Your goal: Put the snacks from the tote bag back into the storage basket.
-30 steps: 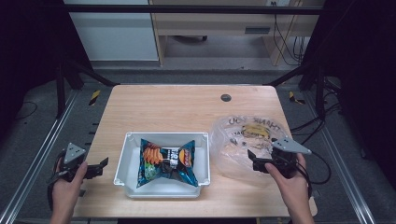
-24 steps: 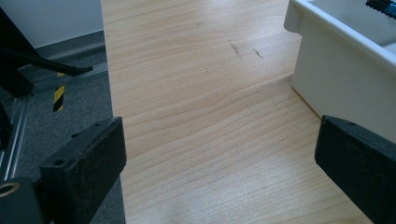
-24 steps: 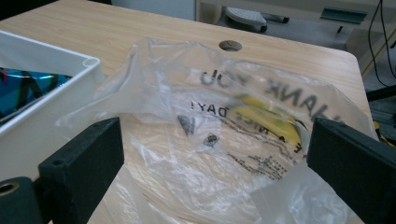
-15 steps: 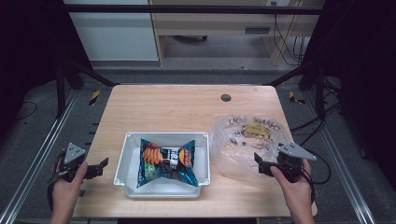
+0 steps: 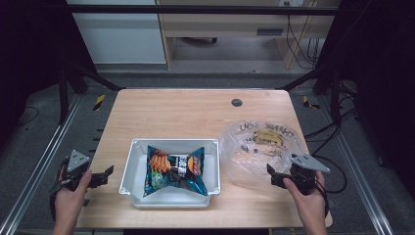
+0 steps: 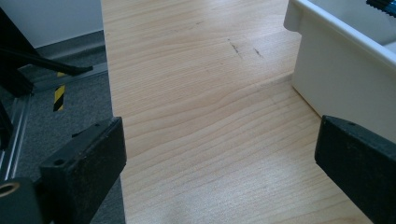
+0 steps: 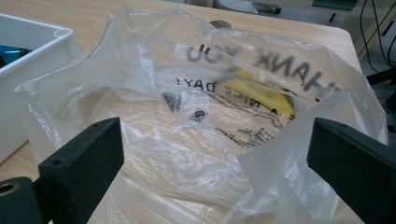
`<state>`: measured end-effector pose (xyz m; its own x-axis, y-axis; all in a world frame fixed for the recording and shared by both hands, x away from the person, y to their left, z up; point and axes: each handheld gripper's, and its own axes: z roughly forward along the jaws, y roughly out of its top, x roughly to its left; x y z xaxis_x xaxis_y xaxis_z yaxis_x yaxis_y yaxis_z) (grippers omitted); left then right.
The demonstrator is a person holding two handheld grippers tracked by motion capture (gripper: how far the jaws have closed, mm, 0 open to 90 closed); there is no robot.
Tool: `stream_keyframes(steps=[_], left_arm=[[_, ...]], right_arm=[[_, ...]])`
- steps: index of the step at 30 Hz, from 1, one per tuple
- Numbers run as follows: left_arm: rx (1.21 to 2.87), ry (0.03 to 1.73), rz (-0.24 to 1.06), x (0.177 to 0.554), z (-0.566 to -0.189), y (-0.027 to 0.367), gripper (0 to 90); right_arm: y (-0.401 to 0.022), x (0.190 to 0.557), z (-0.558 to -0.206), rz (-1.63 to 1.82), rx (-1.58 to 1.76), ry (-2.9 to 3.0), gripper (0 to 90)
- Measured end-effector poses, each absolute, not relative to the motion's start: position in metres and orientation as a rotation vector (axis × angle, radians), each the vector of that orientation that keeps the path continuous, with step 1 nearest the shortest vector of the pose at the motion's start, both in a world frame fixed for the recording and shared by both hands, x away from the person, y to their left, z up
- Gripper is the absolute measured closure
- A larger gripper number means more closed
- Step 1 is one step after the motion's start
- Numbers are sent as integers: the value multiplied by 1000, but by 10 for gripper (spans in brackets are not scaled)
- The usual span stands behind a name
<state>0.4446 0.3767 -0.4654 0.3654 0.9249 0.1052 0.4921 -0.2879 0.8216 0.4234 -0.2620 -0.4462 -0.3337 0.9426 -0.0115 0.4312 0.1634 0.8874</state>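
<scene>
**Both grippers open at the near table edge, tub and bag between them**

Wooden table [image 5: 195,110], small dark round hole [image 5: 237,103] at 12 o'clock near the far edge. White tub [image 5: 137,152] sits near the front at about 7 o'clock from table centre, holding a blue snack packet [image 5: 174,171] that lies flat inside. Clear plastic bag [image 5: 259,147] with "THANK YOU" print and a yellow patch lies at 4 o'clock, just beside the tub's right wall, crumpled and puffed up.

Left gripper [image 5: 100,177] is held at 9 o'clock of the tub, at the table's left edge, jaws spread wide with nothing between them; left hand [image 5: 68,196] wraps the handle, forearm coming from 6 o'clock. In the left gripper view the jaws frame bare wood and the tub wall [image 6: 336,88] stands at 2 o'clock.

Right gripper [image 5: 275,177] sits at the bag's near edge, 5 o'clock of the bag, jaws spread, pointing toward the tub; right hand [image 5: 306,198] grips from below. In the right gripper view the bag [image 7: 210,116] bulges between the open jaws; whether film touches them I cannot tell. Tub corner [image 7: 32,51] at 10 o'clock.
</scene>
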Motion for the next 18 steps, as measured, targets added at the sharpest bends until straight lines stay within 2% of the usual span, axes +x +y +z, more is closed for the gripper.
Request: stream_keyframes(steps=[18], left_arm=[[1913,1218,770,446,-464,376,20]], right_arm=[[-258,417,-460,1051,1263,1890,44]])
